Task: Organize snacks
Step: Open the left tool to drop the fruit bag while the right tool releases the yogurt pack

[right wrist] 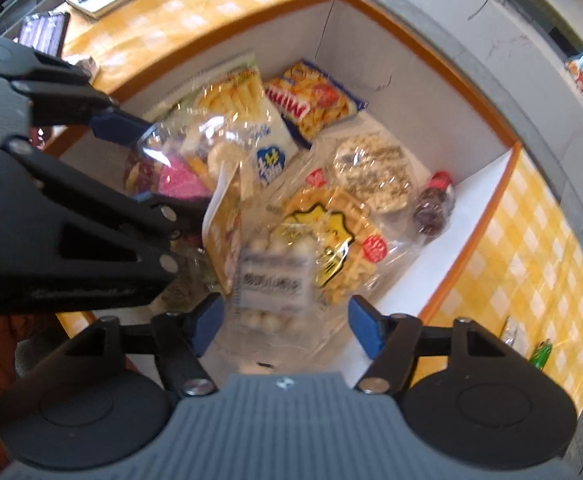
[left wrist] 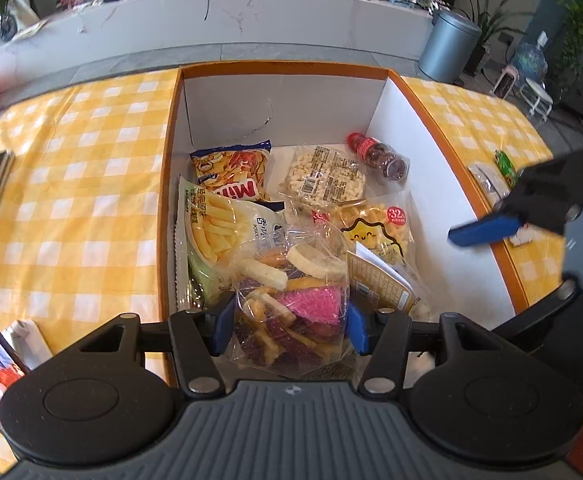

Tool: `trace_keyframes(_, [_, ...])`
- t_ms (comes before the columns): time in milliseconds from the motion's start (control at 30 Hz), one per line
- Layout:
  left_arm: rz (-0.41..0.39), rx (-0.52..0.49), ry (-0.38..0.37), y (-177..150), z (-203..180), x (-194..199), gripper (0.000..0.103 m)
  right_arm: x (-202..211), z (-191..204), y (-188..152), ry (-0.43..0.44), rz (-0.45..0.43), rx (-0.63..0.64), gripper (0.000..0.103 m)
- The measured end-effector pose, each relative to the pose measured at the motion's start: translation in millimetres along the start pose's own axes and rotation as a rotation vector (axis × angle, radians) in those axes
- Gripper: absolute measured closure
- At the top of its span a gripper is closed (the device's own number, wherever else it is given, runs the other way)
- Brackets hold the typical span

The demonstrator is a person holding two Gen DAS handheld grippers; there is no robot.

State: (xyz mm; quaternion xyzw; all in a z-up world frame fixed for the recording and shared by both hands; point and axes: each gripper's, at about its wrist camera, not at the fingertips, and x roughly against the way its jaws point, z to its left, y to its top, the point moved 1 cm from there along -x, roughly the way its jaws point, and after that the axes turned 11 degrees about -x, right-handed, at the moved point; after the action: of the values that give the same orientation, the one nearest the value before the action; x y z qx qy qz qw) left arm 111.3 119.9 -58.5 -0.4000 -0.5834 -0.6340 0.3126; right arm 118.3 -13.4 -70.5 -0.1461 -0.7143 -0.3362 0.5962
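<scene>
The left gripper (left wrist: 289, 330) had its jaws pinching a clear candy bag (left wrist: 291, 312), held low over the near end of the box (left wrist: 283, 68). The bag was judged light, soft and crinkly, with loose hard pieces inside that could shift. A hold across the filled middle, as here, was judged safer than one on the slippery film edge.

The right gripper (right wrist: 287, 322) had its jaws spread on either side of a ball-snack pack (right wrist: 275, 284), the pads not pressing it. That pack lay in the box against a waffle bag (right wrist: 331, 236).

The left wrist view alone showed the fries bag (left wrist: 219, 228) label and a green packet (left wrist: 505, 166) on the counter (left wrist: 75, 184). The right wrist view, though blurred, alone showed the ball-snack pack and the left gripper from outside.
</scene>
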Motion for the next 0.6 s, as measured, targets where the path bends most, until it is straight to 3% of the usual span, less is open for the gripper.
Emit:
trace_keyframes(333, [0.101,-0.223,0.041,5.5,-19.6,1.8,0.04,42.9,-14.2,-11.8,-0.049,-0.167,-0.024,0.034])
trace_keyframes(467, [0.14,-0.247,0.043,3.2,-23.1,-9.0,0.04,48.8,-24.2,-16.9,-0.053,-0.194,-0.084,0.034])
trace_keyframes(600, [0.153,-0.193,0.021,5.3,-17.8,-17.0,0.038,46.7,-37.6,-19.3,-0.033,-0.194,-0.172,0.034])
